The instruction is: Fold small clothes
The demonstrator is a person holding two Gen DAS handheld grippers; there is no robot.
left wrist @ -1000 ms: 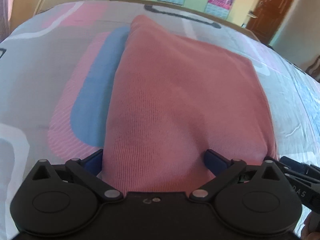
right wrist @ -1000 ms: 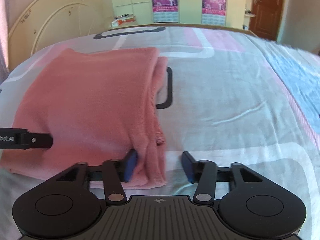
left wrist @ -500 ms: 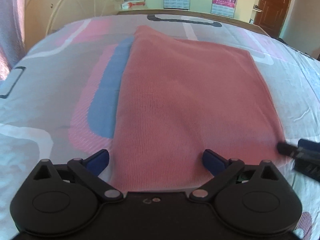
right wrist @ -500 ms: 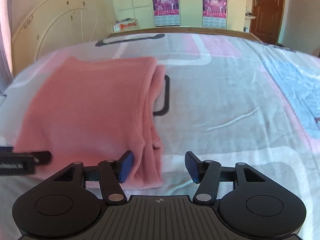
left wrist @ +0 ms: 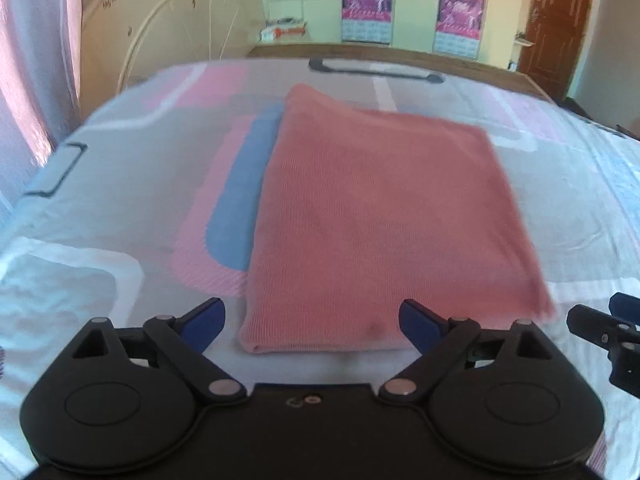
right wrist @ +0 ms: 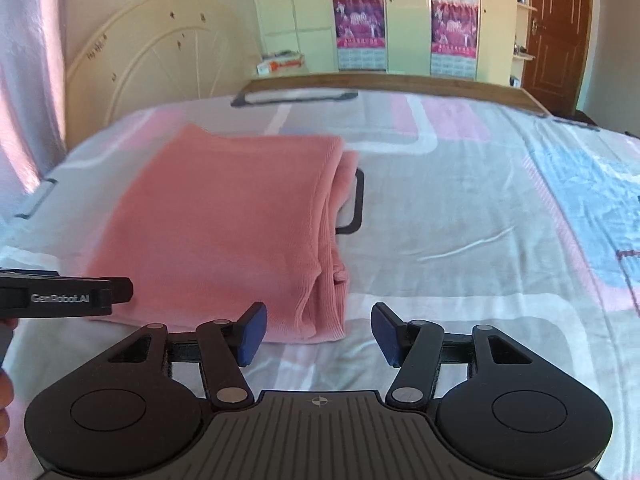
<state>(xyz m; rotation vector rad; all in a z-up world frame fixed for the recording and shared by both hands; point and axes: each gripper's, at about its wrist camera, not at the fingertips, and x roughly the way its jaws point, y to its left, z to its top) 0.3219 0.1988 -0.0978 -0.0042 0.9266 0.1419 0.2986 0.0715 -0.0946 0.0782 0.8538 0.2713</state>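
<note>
A folded pink knit garment (left wrist: 380, 220) lies flat on the bed, a neat rectangle; in the right wrist view (right wrist: 224, 224) its layered edges show on the right side. My left gripper (left wrist: 312, 322) is open and empty, just short of the garment's near edge. My right gripper (right wrist: 318, 332) is open and empty, just short of the garment's near right corner. The right gripper shows at the right edge of the left wrist view (left wrist: 608, 332). The left gripper shows at the left edge of the right wrist view (right wrist: 64, 296).
The bed has a sheet (right wrist: 480, 220) patterned in grey, pink, blue and white. A wooden footboard (left wrist: 400, 56) runs along the far edge. Beyond are a cream headboard (right wrist: 160, 56) leaning on the wall, wardrobes with posters (right wrist: 360, 20) and a brown door (right wrist: 560, 28).
Both grippers have pulled back from the garment's near edge and risen; the garment, which lay between the open jaws, now lies free and flat ahead of them.
</note>
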